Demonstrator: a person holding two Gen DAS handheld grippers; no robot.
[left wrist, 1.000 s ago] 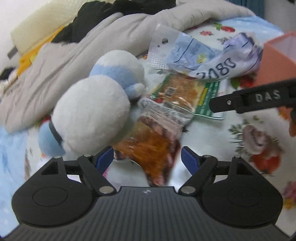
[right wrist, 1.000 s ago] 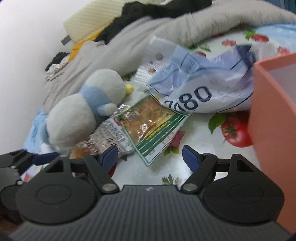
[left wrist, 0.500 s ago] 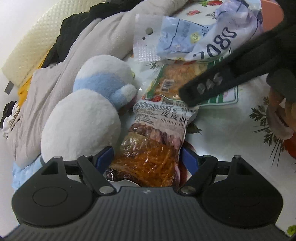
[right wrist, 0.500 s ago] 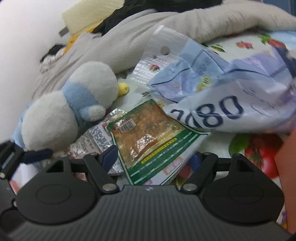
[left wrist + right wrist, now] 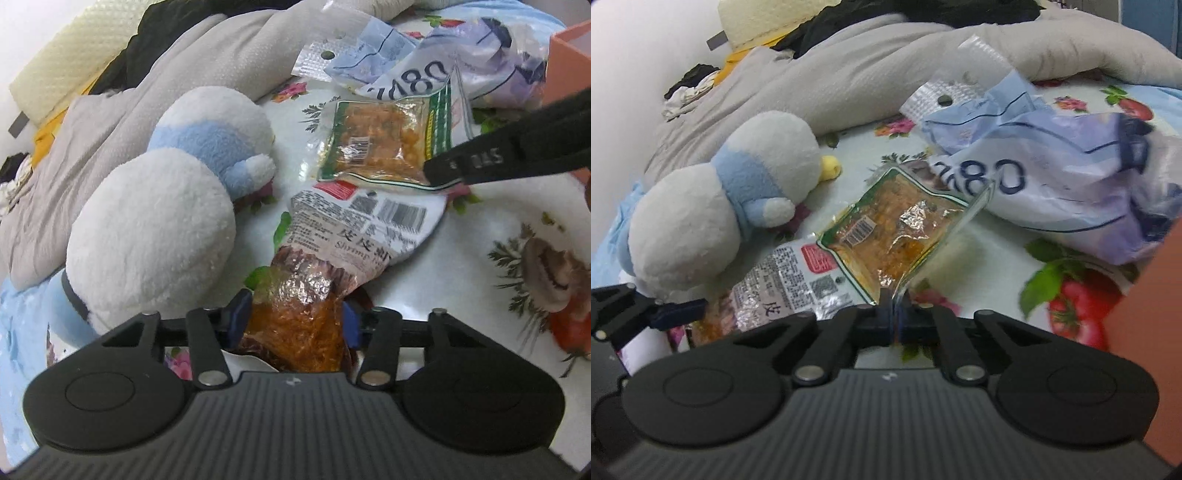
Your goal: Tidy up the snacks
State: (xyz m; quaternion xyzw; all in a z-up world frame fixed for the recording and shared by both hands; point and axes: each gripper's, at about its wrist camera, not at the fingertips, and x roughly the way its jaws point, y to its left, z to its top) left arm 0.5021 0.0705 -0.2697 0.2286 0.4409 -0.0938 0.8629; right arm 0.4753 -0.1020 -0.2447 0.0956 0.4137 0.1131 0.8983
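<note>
reading "shrimp" on packet [image 5: 354, 236] left gripper [image 5: 293, 320] clamps.

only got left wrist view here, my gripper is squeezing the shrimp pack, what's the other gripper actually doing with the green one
Observer: The right gripper is shut on a bottom edge of the green-bordered clear snack packet, pinching only a thin strip of film.
Operator: is the pack off the cloth yet
Observer: It tilts up from the pinch, far end toward the crumpled white and blue bag printed 080; I cannot tell if it is fully clear of the cloth.
Operator: does that plush have a face side
Observer: The white and blue plush toy shows a small yellow beak, pointing toward the snacks.
</note>
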